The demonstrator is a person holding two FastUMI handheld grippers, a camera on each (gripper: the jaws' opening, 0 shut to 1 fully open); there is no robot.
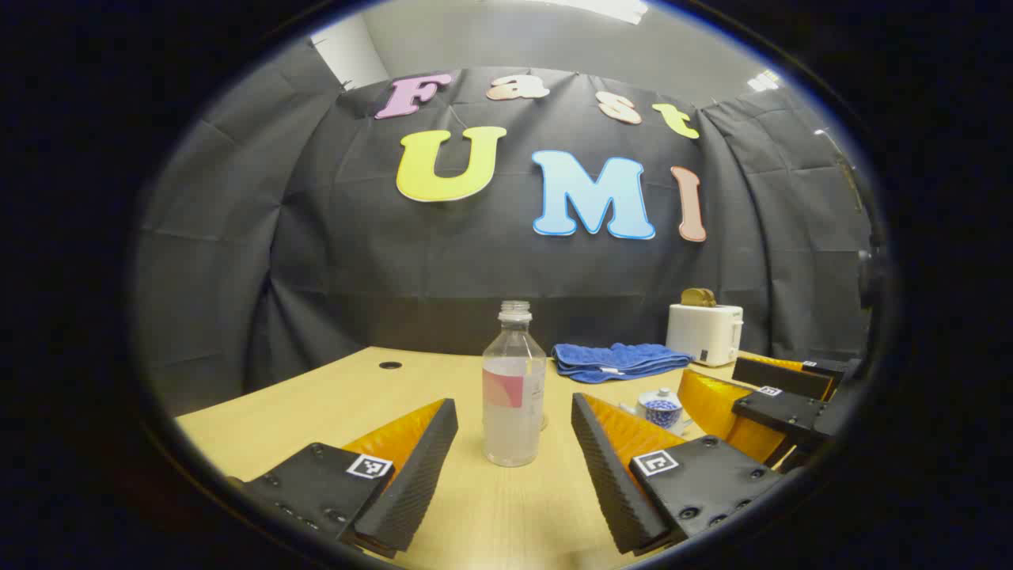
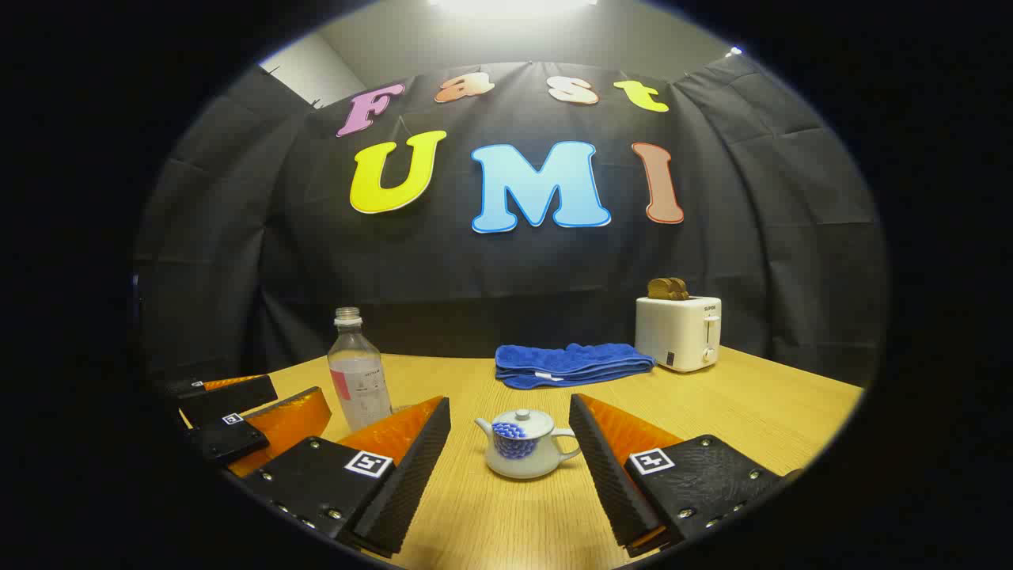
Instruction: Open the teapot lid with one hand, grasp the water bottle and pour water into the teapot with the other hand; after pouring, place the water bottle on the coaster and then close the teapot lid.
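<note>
Nothing is grasped yet. The left gripper (image 1: 514, 459), jaws spread, faces the bottle (image 1: 514, 388) standing on the table (image 1: 332, 396); the right gripper (image 2: 510, 467), jaws spread, faces the teapot (image 2: 524, 451), lid (image 2: 522, 422) on. Next, the right must pinch the lid's small knob.

Black cloth wall (image 2: 506, 269) behind wooden table (image 2: 752, 412), ceiling light (image 2: 514, 6) overhead.
</note>
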